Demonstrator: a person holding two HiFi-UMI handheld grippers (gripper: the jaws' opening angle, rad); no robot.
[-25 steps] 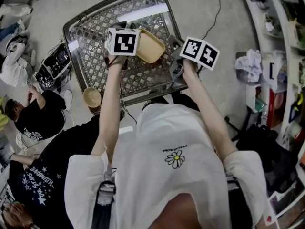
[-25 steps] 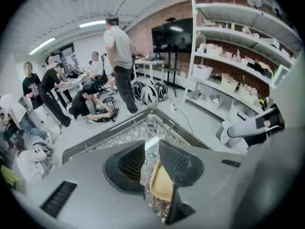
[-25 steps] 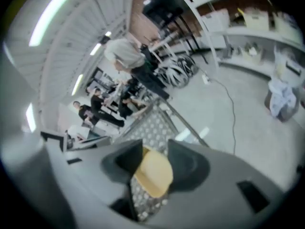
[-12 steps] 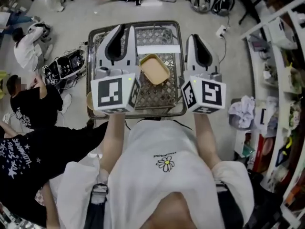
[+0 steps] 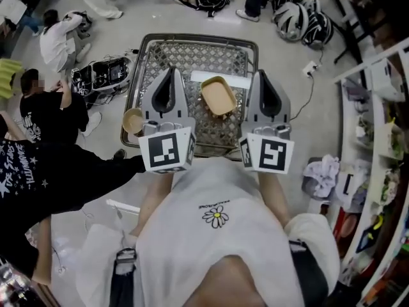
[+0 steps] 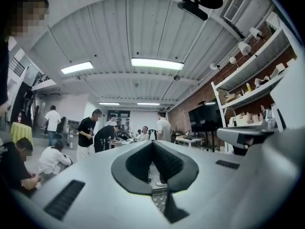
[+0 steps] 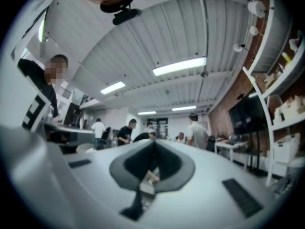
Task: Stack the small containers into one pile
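Observation:
A tan rectangular container (image 5: 218, 96) sits on the metal mesh table (image 5: 192, 53) in the head view, between my two grippers and below them. My left gripper (image 5: 171, 71) is raised over the table's left half, and my right gripper (image 5: 262, 74) over its right edge. Both point level and away from me. Their jaws have just been closing, and nothing is between them. In the left gripper view the left gripper (image 6: 153, 144) is shut and faces across the room. The right gripper (image 7: 153, 144) in its own view is likewise shut. A round tan bowl (image 5: 133, 120) rests just off the table's left edge.
People sit and crouch on the floor at the left (image 5: 54, 110), beside an equipment case (image 5: 102, 77). Helmets (image 5: 301, 19) and a bag lie beyond the table. Shelving (image 5: 377, 165) runs down the right side. A cable with a plug (image 5: 311, 69) trails on the floor.
Both grippers have risen from the table beside the tan container and turned from pointing down to level. Their jaws have closed on nothing. The container stays on the mesh.

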